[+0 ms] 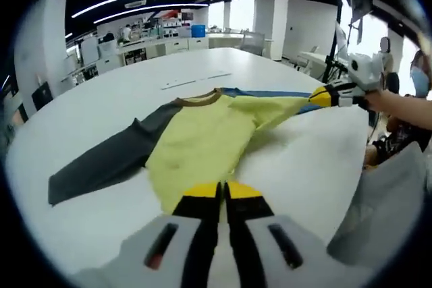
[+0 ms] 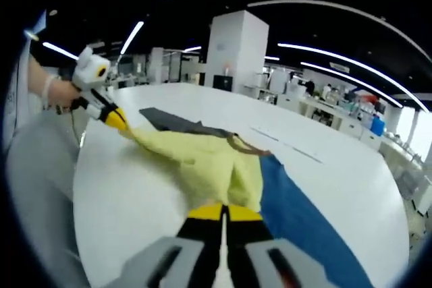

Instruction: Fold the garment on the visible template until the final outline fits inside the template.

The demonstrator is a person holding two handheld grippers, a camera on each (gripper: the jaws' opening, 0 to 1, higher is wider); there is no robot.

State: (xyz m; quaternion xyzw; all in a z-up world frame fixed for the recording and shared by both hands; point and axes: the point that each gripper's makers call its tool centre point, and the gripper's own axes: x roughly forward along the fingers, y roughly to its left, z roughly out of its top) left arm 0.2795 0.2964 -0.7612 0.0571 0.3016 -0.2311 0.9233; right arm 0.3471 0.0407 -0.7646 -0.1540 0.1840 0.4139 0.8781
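Both grippers, left gripper [image 1: 221, 192] and right gripper [image 2: 223, 214], are pinching the garment [image 1: 202, 139] with clenched fingers; soft, light cloth is sagging over the tabletop [image 1: 297, 166], so hems and edges look like the best holds.

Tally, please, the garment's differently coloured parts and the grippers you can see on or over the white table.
Yellow body: 1
Dark grey sleeve: 1
Blue sleeve: 1
Brown collar: 1
Left gripper: 1
Right gripper: 1
Total: 6
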